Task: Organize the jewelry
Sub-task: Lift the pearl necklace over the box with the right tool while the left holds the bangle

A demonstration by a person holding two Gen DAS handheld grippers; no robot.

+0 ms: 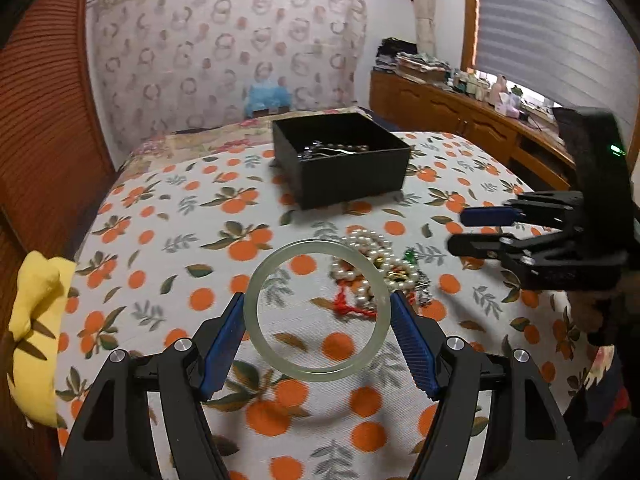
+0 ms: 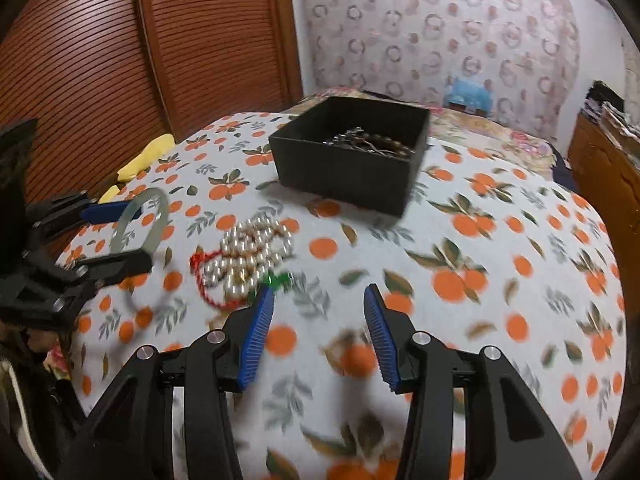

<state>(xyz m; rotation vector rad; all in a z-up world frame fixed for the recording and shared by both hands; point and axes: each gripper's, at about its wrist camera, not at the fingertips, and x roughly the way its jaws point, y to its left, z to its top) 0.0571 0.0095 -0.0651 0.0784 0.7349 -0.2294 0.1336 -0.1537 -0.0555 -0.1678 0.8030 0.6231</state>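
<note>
My left gripper (image 1: 317,304) is shut on a pale green jade bangle (image 1: 256,280), held by its two sides a little above the cloth; it also shows in the right wrist view (image 2: 158,216). A pile of pearl strands with red cord and a green charm (image 1: 374,268) lies just beyond it, also seen in the right wrist view (image 2: 252,256). A black open box (image 1: 356,176) with several bracelets inside stands farther back, also in the right wrist view (image 2: 340,172). My right gripper (image 2: 319,296) is open and empty, right of the pile; it also appears in the left wrist view (image 1: 456,230).
The surface is a bed with an orange-print cloth (image 1: 200,208). A yellow cloth (image 1: 36,320) lies at its left edge. A brown slatted wardrobe (image 2: 100,60) stands to the left, a wooden cabinet (image 1: 460,120) with clutter to the right.
</note>
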